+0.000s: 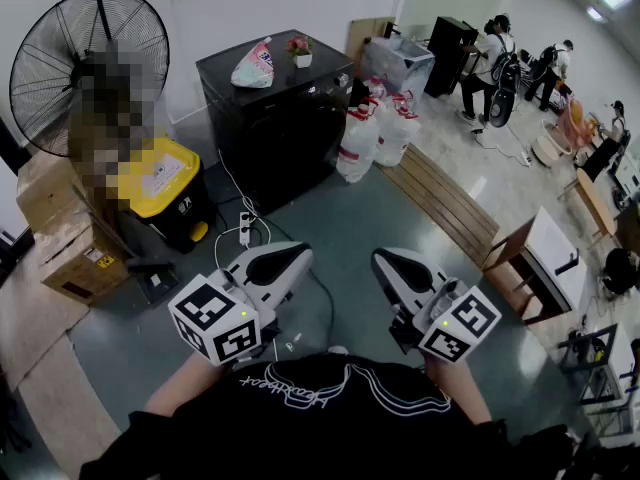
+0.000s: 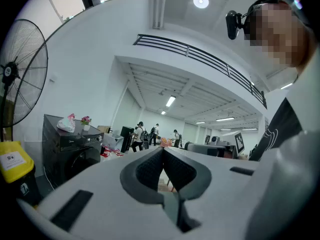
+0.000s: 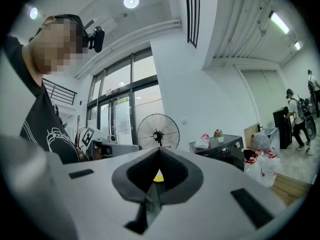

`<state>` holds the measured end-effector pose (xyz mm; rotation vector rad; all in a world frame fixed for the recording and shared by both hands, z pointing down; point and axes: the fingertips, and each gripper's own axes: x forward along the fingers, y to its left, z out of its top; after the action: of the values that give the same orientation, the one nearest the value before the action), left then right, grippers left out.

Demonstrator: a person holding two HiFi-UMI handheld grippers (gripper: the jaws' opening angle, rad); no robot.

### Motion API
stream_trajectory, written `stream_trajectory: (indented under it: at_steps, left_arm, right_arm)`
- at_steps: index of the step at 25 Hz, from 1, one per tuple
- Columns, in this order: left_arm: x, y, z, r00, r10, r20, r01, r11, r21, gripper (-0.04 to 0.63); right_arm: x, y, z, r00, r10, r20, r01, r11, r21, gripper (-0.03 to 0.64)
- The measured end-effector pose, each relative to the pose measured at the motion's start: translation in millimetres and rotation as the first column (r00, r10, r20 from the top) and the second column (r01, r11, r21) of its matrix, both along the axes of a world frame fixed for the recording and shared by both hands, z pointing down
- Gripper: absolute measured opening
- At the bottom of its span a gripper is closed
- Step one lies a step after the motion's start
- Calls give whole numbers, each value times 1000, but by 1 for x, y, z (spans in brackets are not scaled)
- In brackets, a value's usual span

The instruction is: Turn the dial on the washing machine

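Not begun; left tongs (image 1: 298, 253) and right tongs (image 1: 386, 259) closed, empty, well apart from black front-loading washing machine (image 1: 275, 118); dial (image 3: 237, 145) turn outstanding.

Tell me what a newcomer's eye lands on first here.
The white left gripper and right gripper fill the foreground of the head view, both shut and empty. Beyond them a black washing machine stands against the wall, with a big black fan to its left.

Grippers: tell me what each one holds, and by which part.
Nothing is held. The left gripper and the right gripper both have their jaws shut tip to tip with nothing between them, well away from the washing machine.
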<state>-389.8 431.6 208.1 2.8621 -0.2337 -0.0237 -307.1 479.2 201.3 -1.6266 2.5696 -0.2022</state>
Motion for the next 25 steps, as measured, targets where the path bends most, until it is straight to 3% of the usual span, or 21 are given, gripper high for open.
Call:
stream_trajectory:
  at_steps: [10, 17, 21, 25]
  left_arm:
    - [-6, 0, -4, 1000, 14, 3, -14, 1000, 1, 5]
    - [-4, -4, -3, 1000, 16, 0, -16, 1000, -6, 5]
    - [2, -12, 0, 1000, 6, 3, -6, 1000, -15, 5]
    - [16, -25, 6, 1000, -9, 15, 9, 1000, -22, 5]
  right_arm:
    - [-6, 1, -4, 1000, 15, -17, -15, 1000, 1, 3]
    - [7, -2, 1, 997, 76, -11, -76, 997, -10, 5]
    - [15, -8, 7, 996, 80, -26, -81, 996, -26, 122]
    - [34, -22, 16, 995, 94, -29, -95, 995, -35, 198]
